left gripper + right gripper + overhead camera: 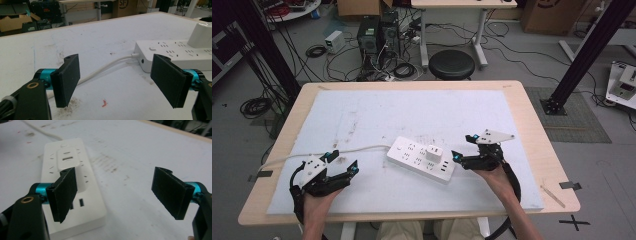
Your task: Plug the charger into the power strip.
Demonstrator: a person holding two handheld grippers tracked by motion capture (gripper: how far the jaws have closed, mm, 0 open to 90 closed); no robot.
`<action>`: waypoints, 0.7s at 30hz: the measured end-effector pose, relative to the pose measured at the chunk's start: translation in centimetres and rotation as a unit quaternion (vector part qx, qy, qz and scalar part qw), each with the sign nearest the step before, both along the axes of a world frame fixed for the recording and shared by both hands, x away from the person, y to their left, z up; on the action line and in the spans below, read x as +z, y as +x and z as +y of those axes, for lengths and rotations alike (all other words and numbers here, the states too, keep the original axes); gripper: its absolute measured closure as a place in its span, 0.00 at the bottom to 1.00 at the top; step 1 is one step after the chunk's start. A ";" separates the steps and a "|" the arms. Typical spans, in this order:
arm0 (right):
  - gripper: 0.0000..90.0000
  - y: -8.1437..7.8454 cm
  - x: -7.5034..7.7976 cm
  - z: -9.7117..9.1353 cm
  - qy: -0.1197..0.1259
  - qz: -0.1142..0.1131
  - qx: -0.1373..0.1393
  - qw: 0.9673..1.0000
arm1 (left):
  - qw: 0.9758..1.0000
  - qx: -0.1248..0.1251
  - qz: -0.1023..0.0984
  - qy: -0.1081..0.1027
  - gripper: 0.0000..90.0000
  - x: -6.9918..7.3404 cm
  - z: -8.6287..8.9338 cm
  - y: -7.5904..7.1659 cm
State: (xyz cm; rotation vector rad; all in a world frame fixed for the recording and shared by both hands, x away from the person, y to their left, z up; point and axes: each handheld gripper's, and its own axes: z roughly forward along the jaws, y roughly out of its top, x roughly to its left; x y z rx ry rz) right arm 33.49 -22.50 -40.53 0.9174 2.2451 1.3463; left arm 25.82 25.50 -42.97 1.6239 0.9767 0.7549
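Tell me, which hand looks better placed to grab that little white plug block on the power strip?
Probably the right. The right gripper is open just beside the strip's end, near the white adapter plugged into the power strip. The left gripper sits farther off, by the cord.

White power strip [422,159] lies flat, charger [434,154] plugged in

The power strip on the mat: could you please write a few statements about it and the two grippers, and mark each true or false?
1. A white adapter is plugged into the power strip. True.
2. The right gripper is clamped on the adapter. False: its jaws stand open, beside the strip, holding nothing.
3. The left gripper has open, empty jaws. True.
4. The strip's cable runs off toward the right edge of the table. False: it runs left.
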 end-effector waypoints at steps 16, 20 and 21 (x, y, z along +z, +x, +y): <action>0.23 -3.0 -0.6 -4.8 0.044 -0.031 -0.107 0.993 | 1.000 0.001 -0.002 0.004 0.26 0.1 0.0 0.2; 0.23 -4.0 -1.2 -5.9 0.058 -0.034 -0.131 0.989 | 1.000 0.004 -0.003 0.003 0.26 0.1 0.2 0.0; 0.23 -4.3 -1.3 -6.2 0.062 -0.034 -0.138 0.988 | 1.000 0.005 -0.002 0.003 0.26 0.1 0.2 -0.1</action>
